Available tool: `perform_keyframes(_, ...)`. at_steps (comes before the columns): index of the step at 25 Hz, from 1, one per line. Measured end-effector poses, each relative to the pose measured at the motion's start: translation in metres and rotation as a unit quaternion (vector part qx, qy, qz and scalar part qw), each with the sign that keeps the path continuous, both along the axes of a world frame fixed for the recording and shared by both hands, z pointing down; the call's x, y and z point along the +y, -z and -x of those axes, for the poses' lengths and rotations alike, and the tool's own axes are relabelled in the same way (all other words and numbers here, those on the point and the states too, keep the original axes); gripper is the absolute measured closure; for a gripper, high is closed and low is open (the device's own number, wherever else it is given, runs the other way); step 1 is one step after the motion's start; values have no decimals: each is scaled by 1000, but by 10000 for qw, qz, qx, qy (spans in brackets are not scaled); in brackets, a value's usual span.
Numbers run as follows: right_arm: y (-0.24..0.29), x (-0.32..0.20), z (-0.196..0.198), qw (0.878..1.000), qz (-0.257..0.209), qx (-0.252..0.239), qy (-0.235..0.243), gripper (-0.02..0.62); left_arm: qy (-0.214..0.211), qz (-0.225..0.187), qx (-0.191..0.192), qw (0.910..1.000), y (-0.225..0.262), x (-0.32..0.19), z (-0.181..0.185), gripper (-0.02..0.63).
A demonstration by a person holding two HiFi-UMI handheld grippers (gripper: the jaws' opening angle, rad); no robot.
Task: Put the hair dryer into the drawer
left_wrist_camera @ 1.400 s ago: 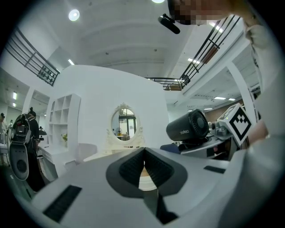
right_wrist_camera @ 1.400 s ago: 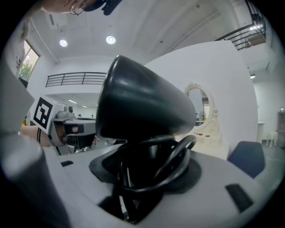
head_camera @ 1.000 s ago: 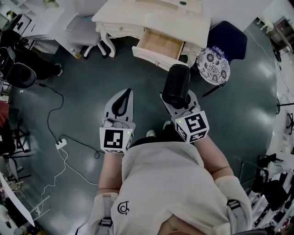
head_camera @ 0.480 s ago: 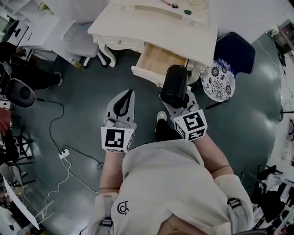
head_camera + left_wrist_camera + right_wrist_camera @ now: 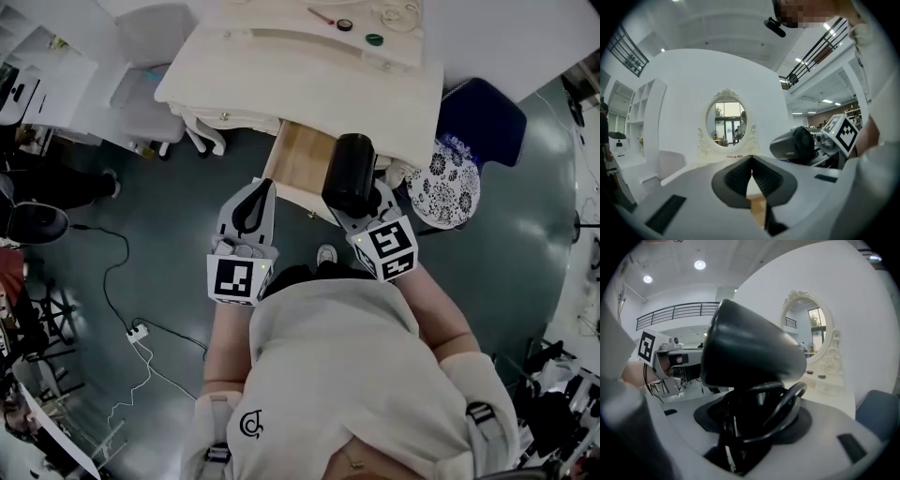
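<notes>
The black hair dryer (image 5: pixel 349 173) sits upright in my right gripper (image 5: pixel 367 208), which is shut on its handle and looped cord (image 5: pixel 787 404). Its barrel (image 5: pixel 750 352) fills the right gripper view. In the head view it hangs over the right front corner of the open wooden drawer (image 5: pixel 298 155) of the cream dressing table (image 5: pixel 281 66). My left gripper (image 5: pixel 251 202) is shut and holds nothing, its tips just short of the drawer's left front edge. In the left gripper view the dryer (image 5: pixel 794 145) shows to the right of the shut left gripper (image 5: pixel 751 161).
An oval mirror (image 5: pixel 726 119) stands on the table, with small items (image 5: pixel 345 24) on top. A patterned stool (image 5: pixel 442 183) and blue chair (image 5: pixel 483 112) stand to the right, a white chair (image 5: pixel 141 84) to the left. A cable and power strip (image 5: pixel 139 330) lie on the floor behind.
The person has walked up to the dressing table. Both grippers moved forward together, and the dryer went from above bare floor to the open drawer's front.
</notes>
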State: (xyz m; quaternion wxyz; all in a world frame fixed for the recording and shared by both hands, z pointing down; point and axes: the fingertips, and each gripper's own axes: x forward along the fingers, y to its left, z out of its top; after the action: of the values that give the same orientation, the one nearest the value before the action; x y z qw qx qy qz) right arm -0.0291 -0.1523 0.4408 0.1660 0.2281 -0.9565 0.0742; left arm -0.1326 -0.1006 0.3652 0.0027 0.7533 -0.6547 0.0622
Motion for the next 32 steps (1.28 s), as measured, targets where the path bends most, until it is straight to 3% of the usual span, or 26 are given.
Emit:
perform_keyframes(9, -47, -28, 33, 9978, 400, 485, 221, 355, -923, 20, 63, 9957, -25, -60, 7, 592)
perform_keyframes(19, -141, -51, 72, 9839, 978, 1357, 633, 356, -1741, 435, 413, 9829, -66, -102, 58, 592)
perform_keyframes(23, -192, -53, 89, 9701, 1236, 1913, 835, 356, -1938, 479, 510, 9785, -80, -114, 75, 592)
perform_keyframes(27, -240, -46, 96, 9476, 1374, 2662, 1108, 356, -2044, 679, 495, 9753, -96, -114, 84, 592)
perform_keyframes(32, -290, -51, 103, 9222, 1669, 3207, 1373, 354, -2083, 887, 499, 9728, -118, -117, 94, 592)
